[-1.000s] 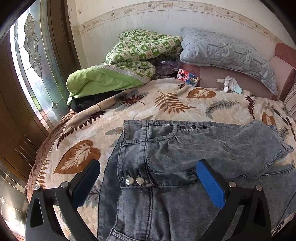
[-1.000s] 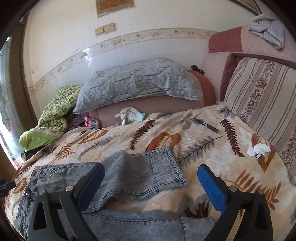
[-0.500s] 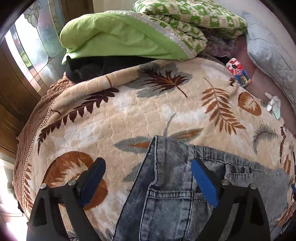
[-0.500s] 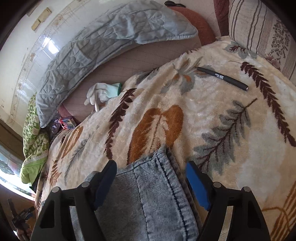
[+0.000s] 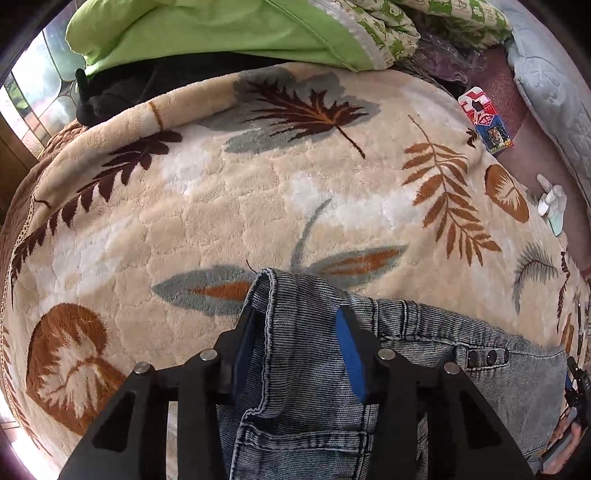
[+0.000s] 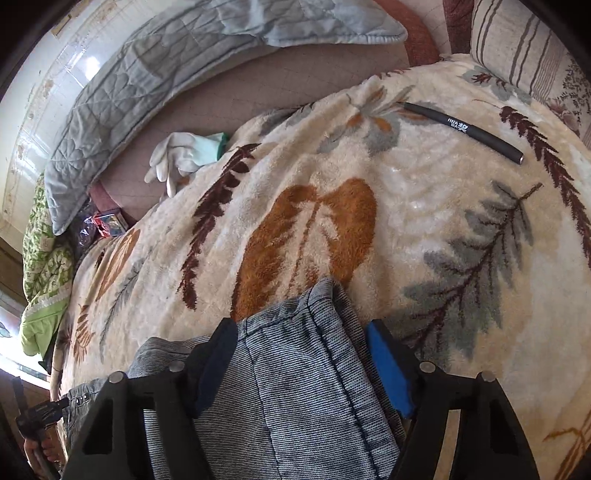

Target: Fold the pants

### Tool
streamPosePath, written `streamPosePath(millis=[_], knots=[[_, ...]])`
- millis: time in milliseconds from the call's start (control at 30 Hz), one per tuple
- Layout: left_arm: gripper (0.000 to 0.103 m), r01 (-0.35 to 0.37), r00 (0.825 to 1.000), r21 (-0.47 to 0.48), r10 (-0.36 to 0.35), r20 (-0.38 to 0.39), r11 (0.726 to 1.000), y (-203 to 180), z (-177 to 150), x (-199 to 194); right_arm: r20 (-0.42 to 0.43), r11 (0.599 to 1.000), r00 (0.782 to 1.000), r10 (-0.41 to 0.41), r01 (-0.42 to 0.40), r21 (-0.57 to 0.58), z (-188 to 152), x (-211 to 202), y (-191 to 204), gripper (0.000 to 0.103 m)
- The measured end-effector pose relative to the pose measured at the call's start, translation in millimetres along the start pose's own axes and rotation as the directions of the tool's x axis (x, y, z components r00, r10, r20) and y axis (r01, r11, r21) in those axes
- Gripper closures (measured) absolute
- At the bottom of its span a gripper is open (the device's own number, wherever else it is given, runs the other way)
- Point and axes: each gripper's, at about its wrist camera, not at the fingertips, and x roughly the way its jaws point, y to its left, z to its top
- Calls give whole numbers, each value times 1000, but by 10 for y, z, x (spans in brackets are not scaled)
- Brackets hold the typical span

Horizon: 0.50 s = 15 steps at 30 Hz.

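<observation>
Grey washed denim pants (image 5: 424, 354) lie on a cream leaf-print blanket (image 5: 258, 192) on a bed. My left gripper (image 5: 295, 332) has its blue pads closed in around the waistband corner, which bunches up between them. My right gripper (image 6: 303, 354) has its pads on either side of the folded leg hem (image 6: 306, 369), pinching the cloth. The rest of the pants runs out of view below both grippers.
A green quilt (image 5: 207, 29) and black cloth lie at the far left of the bed. A grey pillow (image 6: 177, 55), white gloves (image 6: 181, 155), a small printed box (image 5: 487, 122) and a black pen (image 6: 465, 129) lie beyond the pants.
Both grippers moved down and forward onto the pants and their jaws narrowed. The left closed on the waistband corner, the right on the leg hem.
</observation>
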Motion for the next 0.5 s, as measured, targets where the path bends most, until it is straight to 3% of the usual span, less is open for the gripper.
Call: streamPosePath(millis=[33,67,100,300,367,400,500], knots=[[71,-4,1000,6,4,19,1000,-17,-14,-14,-3,1000,1000,-2,2,-1,-2,18,-7,35],[96,4,999,14,-4,32,1000,-38,-25,-26,0,1000,1000,-4,4,-6,0,22,-8,39],[100,27,999,16,-27,29,1000,-58,-34,-25,4,1000,1000,-4,4,-13,3,20,2,41],[100,21,993,56,-27,116,998,-217,-100,-202,32,995,998,-54,57,-86,-18,32,76,74],[101,32,987,55,-40,154,998,-214,-91,-328,54,997,998,-17,22,-79,-10,-33,56,86],[101,40,984,54,-49,170,998,-167,-102,-424,69,997,998,12,-7,-73,-4,-80,53,86],[101,75,973,40,-82,215,996,-100,-96,-657,138,997,990,4,7,-79,14,-274,86,87]])
